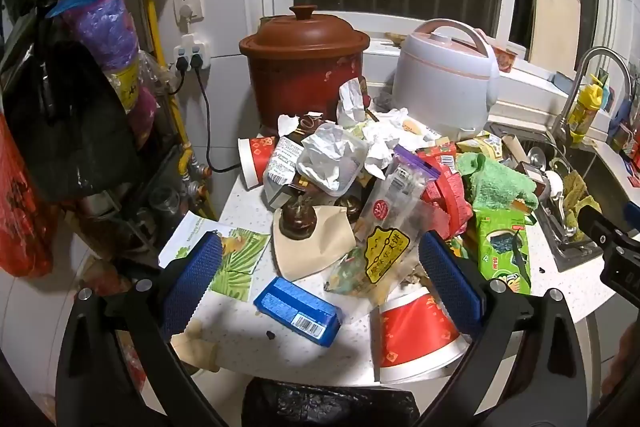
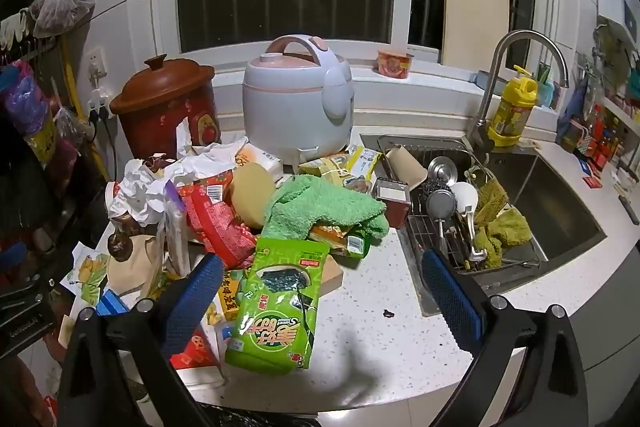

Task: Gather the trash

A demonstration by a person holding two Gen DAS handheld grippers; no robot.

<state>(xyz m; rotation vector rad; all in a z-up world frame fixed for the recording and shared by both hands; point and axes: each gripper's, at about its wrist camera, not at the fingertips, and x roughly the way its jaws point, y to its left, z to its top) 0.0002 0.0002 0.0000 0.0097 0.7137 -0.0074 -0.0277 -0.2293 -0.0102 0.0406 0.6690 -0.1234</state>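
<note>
A heap of trash covers the white counter [image 1: 240, 331]: crumpled paper [image 1: 332, 155], a blue packet [image 1: 298, 311], a tipped red paper cup [image 1: 416, 339], a clear snack bag with a yellow label [image 1: 386, 251], a tan paper with a dark lump [image 1: 308, 243]. My left gripper [image 1: 320, 283] is open and empty above the blue packet and red cup. In the right wrist view a green seaweed packet [image 2: 280, 307] lies before my right gripper [image 2: 320, 295], which is open and empty. A black bag [image 1: 328, 405] shows below the counter edge.
A brown clay pot [image 1: 304, 67] and a white rice cooker [image 1: 444, 83] stand behind the heap. A green towel [image 2: 320, 207] lies on the pile. The sink [image 2: 552, 211] with a dish rack [image 2: 460, 227], faucet [image 2: 520, 55] and yellow bottle [image 2: 514, 107] is at the right. Bags hang at the left [image 1: 60, 107].
</note>
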